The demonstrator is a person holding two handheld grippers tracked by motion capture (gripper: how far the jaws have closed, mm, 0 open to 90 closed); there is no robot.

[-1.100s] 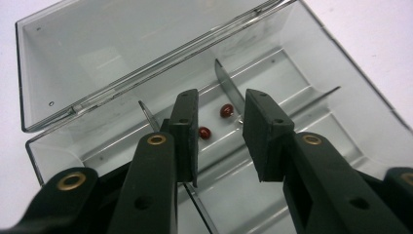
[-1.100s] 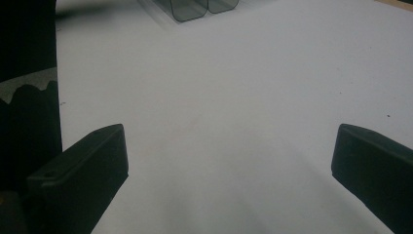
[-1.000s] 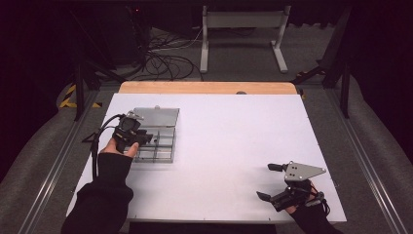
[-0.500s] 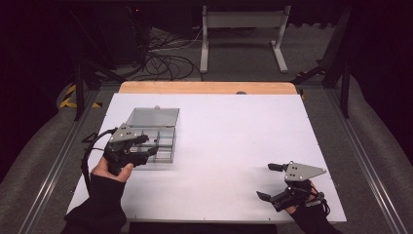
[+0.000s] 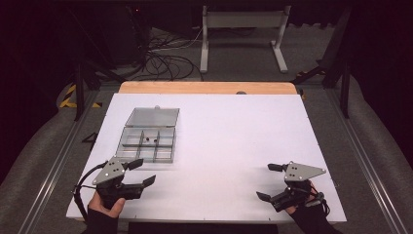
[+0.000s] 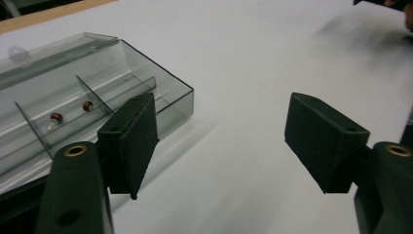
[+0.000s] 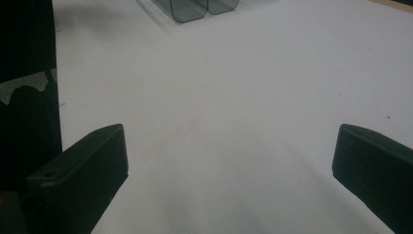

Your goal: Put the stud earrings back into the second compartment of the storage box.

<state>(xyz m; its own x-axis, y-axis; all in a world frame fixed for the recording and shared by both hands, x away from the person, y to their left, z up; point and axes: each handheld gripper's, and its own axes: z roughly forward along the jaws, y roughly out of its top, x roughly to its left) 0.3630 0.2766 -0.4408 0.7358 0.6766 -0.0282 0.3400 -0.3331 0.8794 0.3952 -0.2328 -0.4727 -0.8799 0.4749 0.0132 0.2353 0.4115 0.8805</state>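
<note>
Now the left gripper [image 5: 138, 172] sat just clear of the compartment box [image 5: 146, 144], jaws freshly widened with nothing between them; two beads [image 6: 72, 111] lay inside. Right gripper [image 5: 270, 181] rested wide open, empty. Best move: retreat level, don't nudge the box.

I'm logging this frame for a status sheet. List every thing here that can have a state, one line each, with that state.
compartment box: lid open, folded back flat on the table.
two small red beads: lying loose in one compartment of the box.
left gripper: open, jaws just opening, nothing between them, beside the box's near edge.
right gripper: open, nothing between its jaws, over bare table.
</note>
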